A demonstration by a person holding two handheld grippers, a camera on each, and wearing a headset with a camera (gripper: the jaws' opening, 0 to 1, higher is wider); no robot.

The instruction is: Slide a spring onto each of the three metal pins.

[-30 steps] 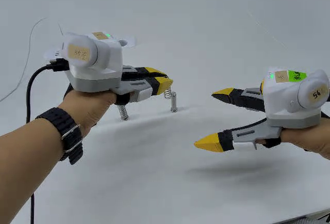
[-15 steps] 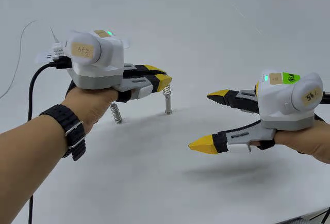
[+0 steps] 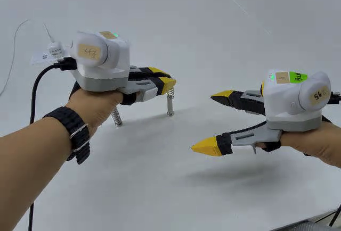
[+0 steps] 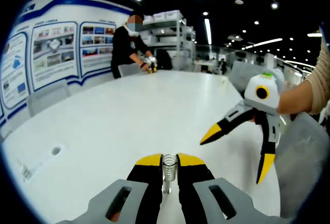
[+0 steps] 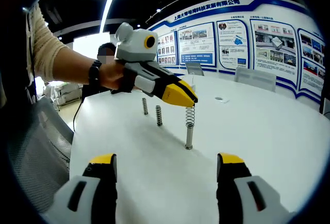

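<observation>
My left gripper (image 3: pixel 168 85) is shut on a spring (image 3: pixel 170 94) that sits over the top of an upright metal pin (image 3: pixel 170 109). In the left gripper view the spring (image 4: pixel 169 166) is pinched between the yellow tips. In the right gripper view the left gripper (image 5: pixel 184 98) holds the spring (image 5: pixel 190 116) on the upper part of the pin (image 5: pixel 189 138). Behind it stand two more pins wearing springs (image 5: pixel 159 115) (image 5: pixel 145 106); one of them (image 3: pixel 116 116) shows below my left hand. My right gripper (image 3: pixel 212 120) hovers open to the right, holding nothing.
The white table (image 3: pixel 160 188) stretches wide all around. A black cable (image 3: pixel 33 90) runs from the left gripper off the near edge, and a white cable (image 3: pixel 13 55) lies at far left. A person (image 4: pixel 129 43) works at the table's far end.
The head camera has shifted. The held spring, offset beside the pin's top a second ago, now stands in line over it. The right gripper has drifted slightly left, still open.
</observation>
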